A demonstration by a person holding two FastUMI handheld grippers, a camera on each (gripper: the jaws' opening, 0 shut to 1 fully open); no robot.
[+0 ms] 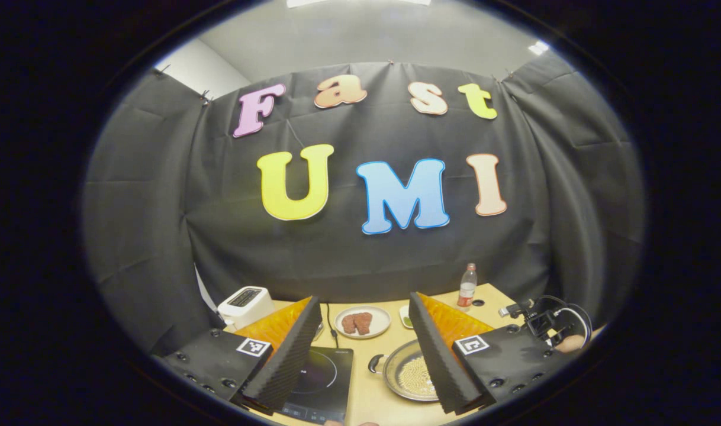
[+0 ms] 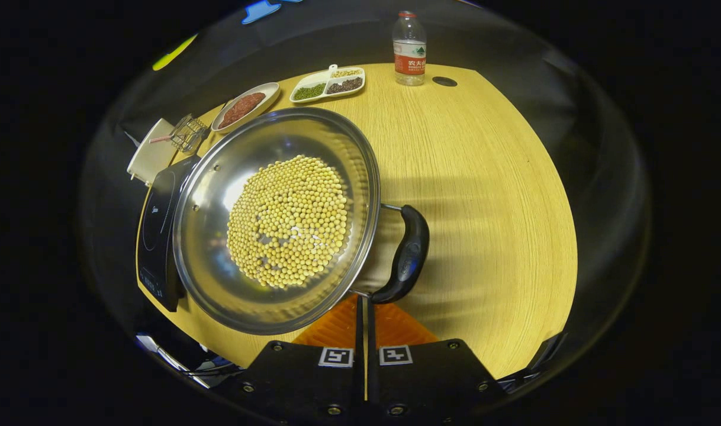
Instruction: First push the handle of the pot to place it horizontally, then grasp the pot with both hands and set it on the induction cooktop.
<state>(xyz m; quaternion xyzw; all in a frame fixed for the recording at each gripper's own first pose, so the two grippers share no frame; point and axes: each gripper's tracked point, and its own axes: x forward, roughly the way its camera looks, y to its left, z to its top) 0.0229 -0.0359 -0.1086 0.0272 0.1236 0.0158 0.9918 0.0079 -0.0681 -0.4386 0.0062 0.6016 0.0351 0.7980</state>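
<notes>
A steel pot [image 2: 277, 219] holding yellow beans stands on the wooden table [image 2: 485, 177], right beside the black induction cooktop [image 2: 156, 231]. Its black handle [image 2: 409, 251] sticks out on the side nearest my right gripper [image 2: 363, 305]. That gripper is shut with nothing between its fingers, and its tips sit just under the handle's near end, against the pot's wall. My left gripper [image 1: 363, 299] is held high and wide open, empty. Between its fingers I see the pot [image 1: 411, 376] and the cooktop [image 1: 322, 378] far below.
A water bottle [image 2: 409, 50] stands at the table's far edge. Near it lie a divided dish of grains [image 2: 328, 83] and a plate of red meat [image 2: 245, 106]. A wire basket [image 2: 189, 133] and a white toaster [image 2: 150, 154] sit beyond the cooktop. A hand [image 1: 570, 343] shows at the right.
</notes>
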